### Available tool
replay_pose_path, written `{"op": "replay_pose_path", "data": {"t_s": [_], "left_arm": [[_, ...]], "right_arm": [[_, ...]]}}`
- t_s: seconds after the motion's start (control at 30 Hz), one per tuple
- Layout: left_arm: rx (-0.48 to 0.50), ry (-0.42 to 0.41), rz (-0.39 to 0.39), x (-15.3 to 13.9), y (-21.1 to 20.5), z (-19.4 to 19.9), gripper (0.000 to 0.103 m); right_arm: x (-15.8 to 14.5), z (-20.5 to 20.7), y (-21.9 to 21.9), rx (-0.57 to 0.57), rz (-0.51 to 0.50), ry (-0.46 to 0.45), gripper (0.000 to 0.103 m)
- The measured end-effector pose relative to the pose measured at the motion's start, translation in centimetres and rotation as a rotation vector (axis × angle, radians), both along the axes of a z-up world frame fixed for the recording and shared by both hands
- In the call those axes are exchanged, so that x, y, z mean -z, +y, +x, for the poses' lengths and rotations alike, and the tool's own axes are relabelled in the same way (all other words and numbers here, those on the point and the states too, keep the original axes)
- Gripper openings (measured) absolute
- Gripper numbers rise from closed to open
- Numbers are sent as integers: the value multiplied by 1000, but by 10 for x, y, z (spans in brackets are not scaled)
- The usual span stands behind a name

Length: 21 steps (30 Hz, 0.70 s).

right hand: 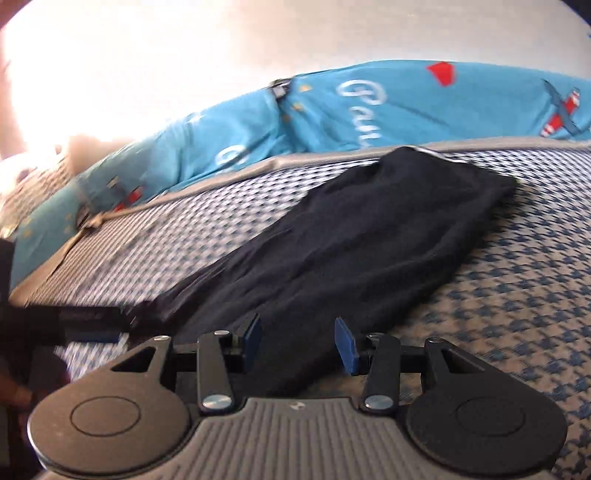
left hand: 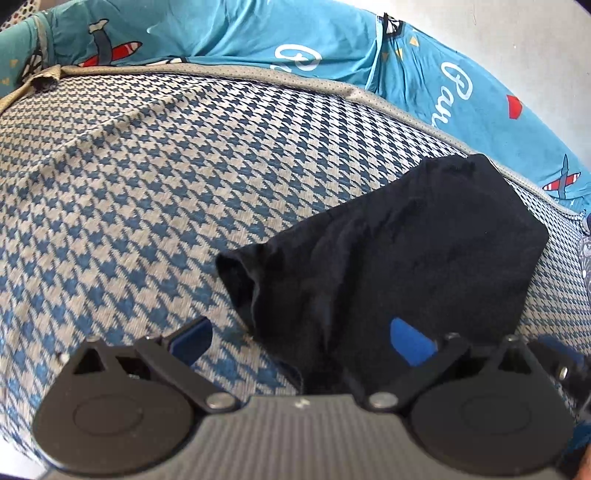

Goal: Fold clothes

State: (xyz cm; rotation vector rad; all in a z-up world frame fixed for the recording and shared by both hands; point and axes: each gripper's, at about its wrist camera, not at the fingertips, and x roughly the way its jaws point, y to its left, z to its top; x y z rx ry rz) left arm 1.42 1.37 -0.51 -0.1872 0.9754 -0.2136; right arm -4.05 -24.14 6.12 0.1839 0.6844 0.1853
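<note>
A black garment (left hand: pixel 399 258) is laid on a mat (left hand: pixel 147 192) woven in a blue and beige houndstooth pattern, edged with a grey border (left hand: pixel 258 75). The garment is seen bunched and creased, with one end close to the border and the other end reaching toward both tools. Beyond the border, a teal sheet (left hand: pixel 258 33) printed with red and white planes and white script is spread, rumpled in places. Past the sheet, a pale wall (right hand: pixel 258 44) is seen, strongly washed out by light on one side.

The left tool (left hand: pixel 301 338) is held wide open, one blue pad (left hand: pixel 410 341) over the garment's near edge and the other over bare mat; nothing is gripped. The right tool (right hand: pixel 297 343) is held partly open over the garment's near end, with nothing clamped between its pads.
</note>
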Motion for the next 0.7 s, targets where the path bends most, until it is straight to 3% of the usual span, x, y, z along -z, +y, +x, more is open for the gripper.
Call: {"op": "replay_pose_path", "data": {"t_s": [0.1, 0.2, 0.43, 0.63, 0.67, 0.7], "left_arm": [[-21, 5, -12, 0, 8, -8, 103], [-40, 9, -18, 1, 14, -13, 103], [-79, 16, -30, 3, 28, -23, 103], [-87, 16, -30, 3, 30, -25, 103], [-88, 16, -31, 2, 31, -26, 103], [-89, 15, -31, 2, 31, -26, 103]], "right_arm": [[5, -17, 15, -77, -27, 12, 43], [11, -35, 30, -171, -31, 22, 36], [33, -64, 74, -376, -102, 39, 36], [41, -61, 92, -337, -180, 11, 36], [42, -59, 94, -321, -194, 8, 31], [43, -59, 95, -316, -205, 9, 20]]}}
